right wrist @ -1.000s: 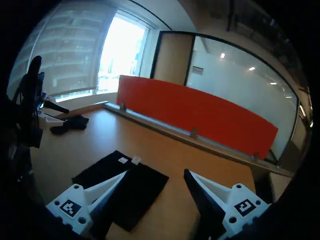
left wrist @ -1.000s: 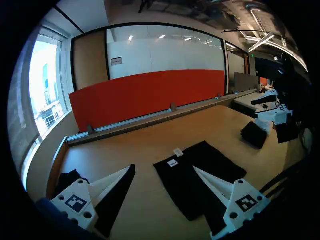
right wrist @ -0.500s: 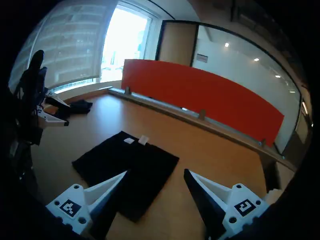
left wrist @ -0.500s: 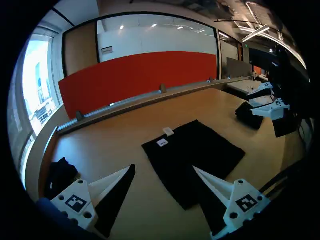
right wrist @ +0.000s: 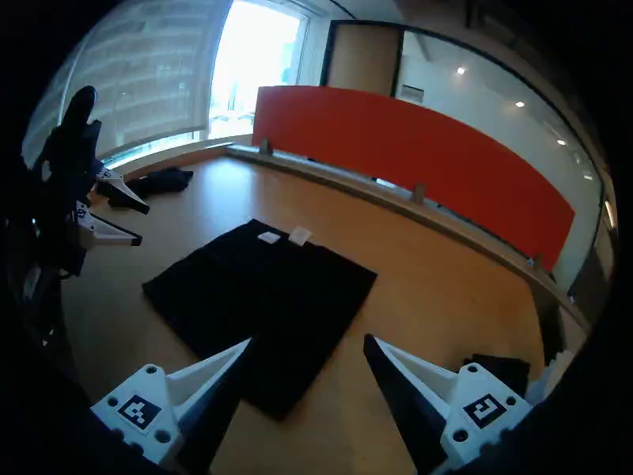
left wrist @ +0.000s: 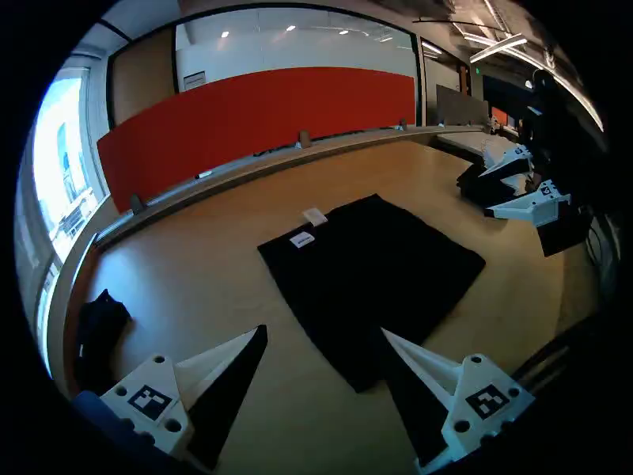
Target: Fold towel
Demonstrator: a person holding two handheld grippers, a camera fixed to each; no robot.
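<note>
Left gripper view: the left gripper (left wrist: pixel 323 330) hangs above the table (left wrist: pixel 198 253) with its jaws wide and nothing between them. The black towel (left wrist: pixel 372 261) lies flat on the table ahead, its near corner reaching in between the fingers close to the right one. Two white tags (left wrist: pixel 301 239) sit at its far corner. Compared with a second ago, the towel appears larger and sits higher in the view, and the red panel (left wrist: pixel 253 111) behind the table has risen toward the top. A dark cloth (left wrist: pixel 99 324) lies at the table's left edge. The right gripper (left wrist: pixel 486 192) shows at the far right beyond the towel, its jaws spread, in front of a dark heap (left wrist: pixel 471 187); it appears larger than before. Right gripper view: the right gripper's jaws stand wide and hold nothing, above the near edge of the towel, which spreads flat between and beyond the fingers. A second ago only a narrower strip of towel showed, mostly behind the left finger; now most of the cloth is seen. The left gripper shows at the left, apart from the towel, fingers parted, with the window (right wrist: pixel 253 55) behind. The heap has come into sight at the lower right.
</note>
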